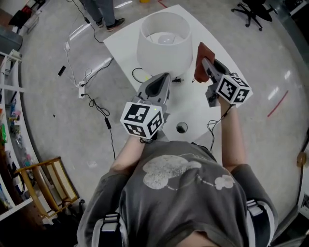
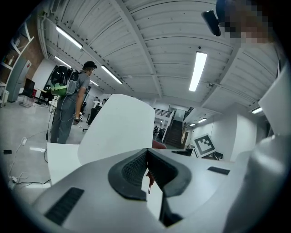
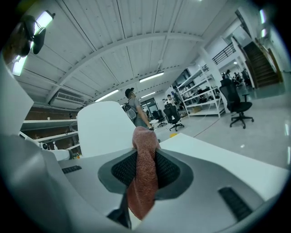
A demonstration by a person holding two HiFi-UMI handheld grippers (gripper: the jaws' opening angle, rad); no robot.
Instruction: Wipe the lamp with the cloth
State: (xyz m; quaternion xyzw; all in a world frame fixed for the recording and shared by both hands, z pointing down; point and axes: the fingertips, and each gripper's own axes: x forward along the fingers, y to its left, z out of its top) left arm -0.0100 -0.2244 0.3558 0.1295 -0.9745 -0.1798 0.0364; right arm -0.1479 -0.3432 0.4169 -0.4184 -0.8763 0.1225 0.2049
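Observation:
The lamp's white shade [image 1: 164,43] stands at the far part of the white table [image 1: 193,108], with the bulb showing inside it. My left gripper [image 1: 162,78] is shut with nothing between its jaws and hovers just in front of the shade's base. To the right of the shade my right gripper [image 1: 206,63] is shut on a reddish-brown cloth [image 1: 201,57], which bunches beyond the fingertips. In the right gripper view the cloth [image 3: 144,177] hangs between the pads, with the shade [image 3: 102,127] to its left. The left gripper view shows the shade [image 2: 118,127] straight ahead and a sliver of cloth [image 2: 159,144].
A black lamp cable [image 1: 139,75] lies on the table by the shade's base. A round cable hole [image 1: 181,128] sits near the table's front. On the floor are a power strip [image 1: 81,89] with cords, a wooden chair [image 1: 46,185] and an office chair [image 1: 251,12]. A person [image 1: 104,12] stands beyond the table.

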